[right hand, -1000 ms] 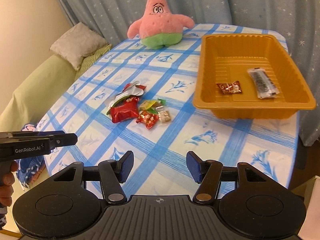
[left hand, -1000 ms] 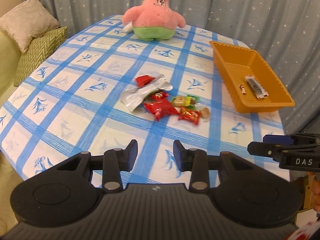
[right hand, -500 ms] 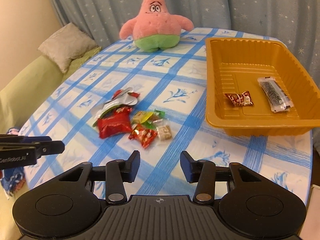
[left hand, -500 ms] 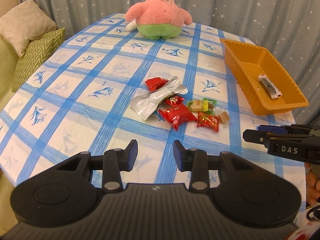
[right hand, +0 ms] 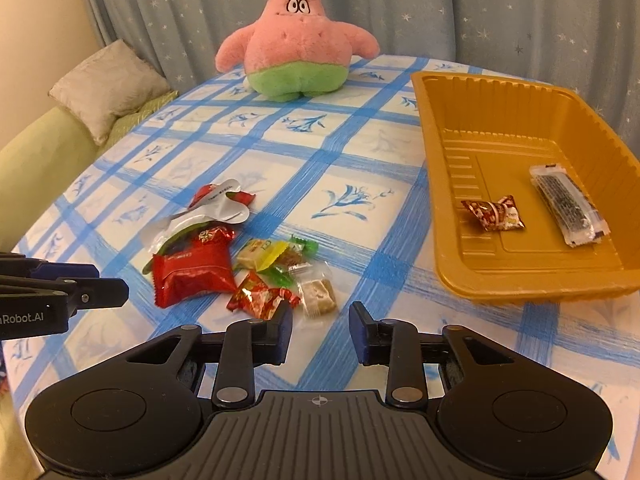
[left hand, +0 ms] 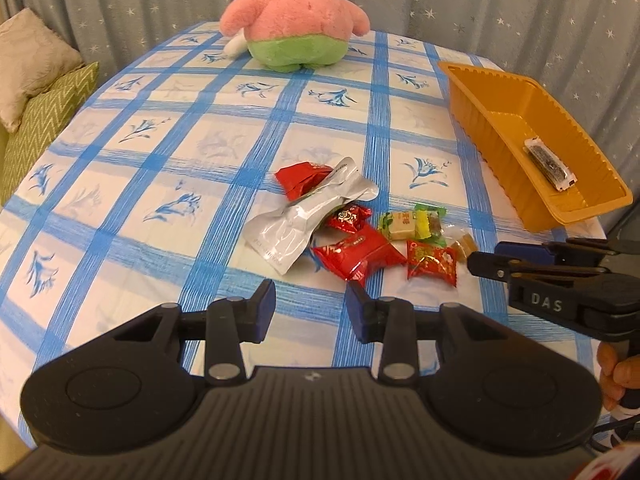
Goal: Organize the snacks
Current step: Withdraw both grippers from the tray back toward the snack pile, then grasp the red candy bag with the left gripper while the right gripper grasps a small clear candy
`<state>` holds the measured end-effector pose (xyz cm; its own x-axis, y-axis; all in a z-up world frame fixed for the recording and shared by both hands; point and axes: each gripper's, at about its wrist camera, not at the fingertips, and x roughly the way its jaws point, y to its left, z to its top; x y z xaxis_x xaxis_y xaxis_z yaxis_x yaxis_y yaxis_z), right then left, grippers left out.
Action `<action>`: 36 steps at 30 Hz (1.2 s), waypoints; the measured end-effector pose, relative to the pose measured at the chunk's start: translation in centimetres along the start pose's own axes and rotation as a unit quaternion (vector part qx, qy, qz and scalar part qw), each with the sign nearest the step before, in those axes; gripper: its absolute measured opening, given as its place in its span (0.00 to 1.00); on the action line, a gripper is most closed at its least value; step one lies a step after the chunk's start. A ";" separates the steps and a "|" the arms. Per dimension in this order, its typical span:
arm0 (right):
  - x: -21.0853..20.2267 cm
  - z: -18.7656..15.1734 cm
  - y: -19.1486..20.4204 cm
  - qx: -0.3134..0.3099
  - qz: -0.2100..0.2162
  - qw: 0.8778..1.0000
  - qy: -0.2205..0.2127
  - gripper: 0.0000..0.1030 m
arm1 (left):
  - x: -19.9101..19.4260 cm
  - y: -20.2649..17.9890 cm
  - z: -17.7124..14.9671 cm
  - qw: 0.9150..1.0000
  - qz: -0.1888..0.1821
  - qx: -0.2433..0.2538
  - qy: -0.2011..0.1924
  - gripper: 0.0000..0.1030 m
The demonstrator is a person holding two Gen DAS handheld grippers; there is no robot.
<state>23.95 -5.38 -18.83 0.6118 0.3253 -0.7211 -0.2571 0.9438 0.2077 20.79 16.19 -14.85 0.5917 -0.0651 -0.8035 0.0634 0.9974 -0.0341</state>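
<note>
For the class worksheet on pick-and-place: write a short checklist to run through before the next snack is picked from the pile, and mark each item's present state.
1. Right claw empty: ok. Its jaws are closing with nothing between them.
2. Left claw empty: ok, jaws apart over bare tablecloth.
3. Snack within easy approach: ok. The beige candy and small red candy lie just ahead of the right claw.
4. Target lying free of the pile: not ok. The two candies touch or overlap.
5. Room in the orange tray: ok. It holds only a red candy and a dark bar.
6. Claws clear of each other: ok.
</note>
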 end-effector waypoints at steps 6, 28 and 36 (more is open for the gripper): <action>1.5 0.1 0.6 -0.017 -0.019 1.000 -0.003 0.32 | 1.0 0.0 0.7 1.000 -0.007 0.012 0.003 0.34; 2.5 0.9 0.4 -0.020 -0.013 1.000 0.000 0.20 | 1.9 -1.0 1.7 0.996 -0.028 0.081 -0.008 0.35; 0.1 1.5 0.0 0.000 0.001 1.000 -0.014 0.20 | 3.4 -2.5 2.1 0.985 -0.040 0.170 -0.010 0.35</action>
<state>25.17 -5.29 -17.90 0.6321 0.3282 -0.7019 -0.2576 0.9434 0.2091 24.30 13.40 -16.22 0.5894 -0.1472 -0.7943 0.3735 0.9215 0.1064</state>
